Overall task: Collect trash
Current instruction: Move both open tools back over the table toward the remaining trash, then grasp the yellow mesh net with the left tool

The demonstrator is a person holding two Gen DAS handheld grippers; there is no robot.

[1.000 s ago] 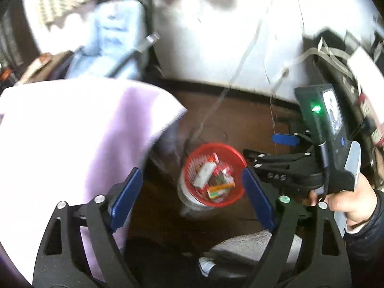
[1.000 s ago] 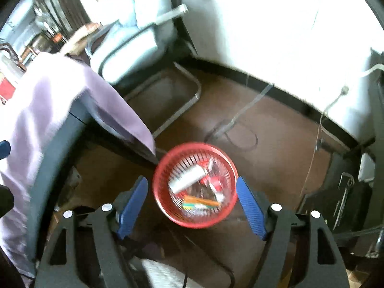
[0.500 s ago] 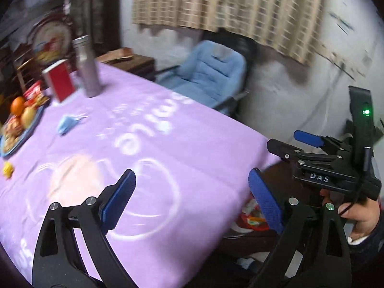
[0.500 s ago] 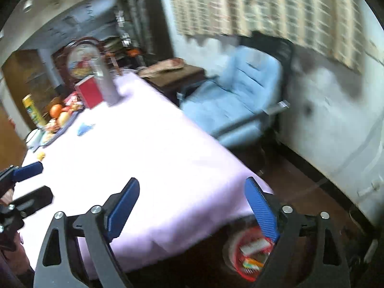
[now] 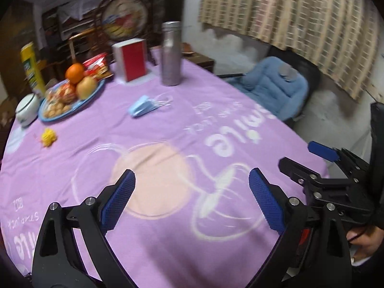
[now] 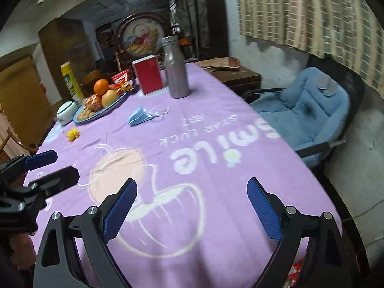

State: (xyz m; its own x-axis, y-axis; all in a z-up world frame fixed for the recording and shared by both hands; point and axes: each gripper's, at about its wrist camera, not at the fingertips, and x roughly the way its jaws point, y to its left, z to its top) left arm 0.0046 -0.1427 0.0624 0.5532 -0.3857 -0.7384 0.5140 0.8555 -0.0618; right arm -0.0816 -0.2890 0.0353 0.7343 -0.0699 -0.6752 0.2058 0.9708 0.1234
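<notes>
The left gripper (image 5: pixel 190 199) and right gripper (image 6: pixel 192 206) hover with jaws spread wide and empty over the near end of the purple cloth (image 6: pixel 196 144); farther up the cloth lies a crumpled blue mask (image 5: pixel 141 105), left of it a yellow scrap (image 5: pixel 48 137); behind the mask stand a steel bottle (image 5: pixel 171 54) and a fruit plate (image 5: pixel 69 91).
</notes>
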